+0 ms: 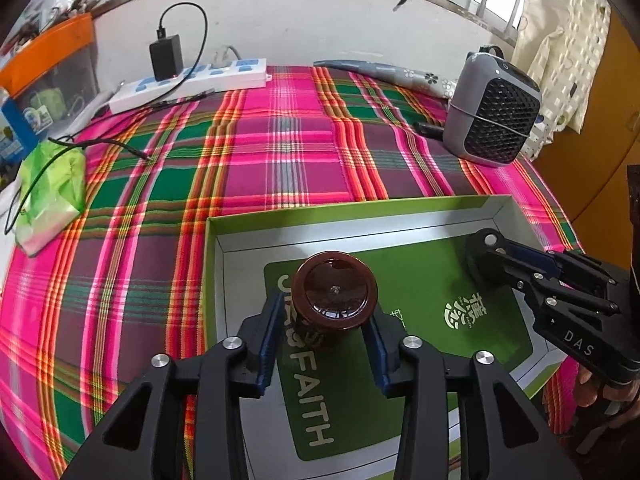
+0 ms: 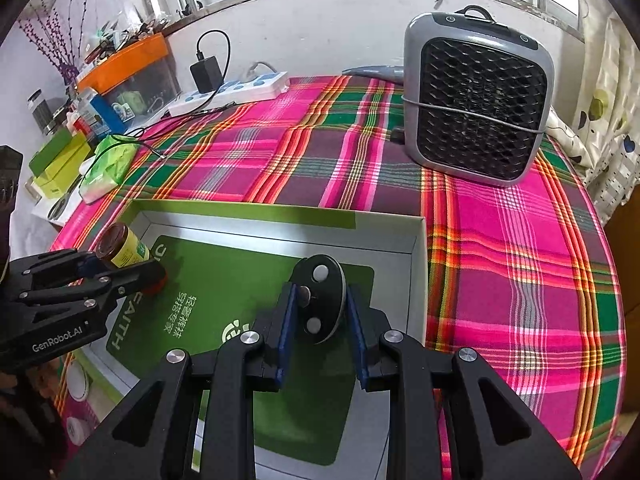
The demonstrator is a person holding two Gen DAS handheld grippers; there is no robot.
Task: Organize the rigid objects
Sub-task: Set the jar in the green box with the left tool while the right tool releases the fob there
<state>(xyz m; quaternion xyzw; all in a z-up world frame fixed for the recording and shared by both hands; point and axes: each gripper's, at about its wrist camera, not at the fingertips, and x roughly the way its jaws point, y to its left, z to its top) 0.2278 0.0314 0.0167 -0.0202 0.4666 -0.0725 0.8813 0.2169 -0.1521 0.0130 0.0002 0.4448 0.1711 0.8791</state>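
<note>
Jar [image 1: 334, 300] with the brown lid stands upright between my left gripper's [image 1: 325, 342] spread pads, a gap showing on each side. My right gripper [image 2: 320, 332] pinches a black disc [image 2: 322, 304]. Both hang inside the green box [image 1: 360, 210] on the plaid cloth [image 1: 280, 148].

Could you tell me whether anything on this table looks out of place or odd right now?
One thing stands out: the brown jar in the green box is upside down, its red lid at the bottom. The left gripper jaws stand apart around it. The grey fan has a cord tied around its body.
</note>
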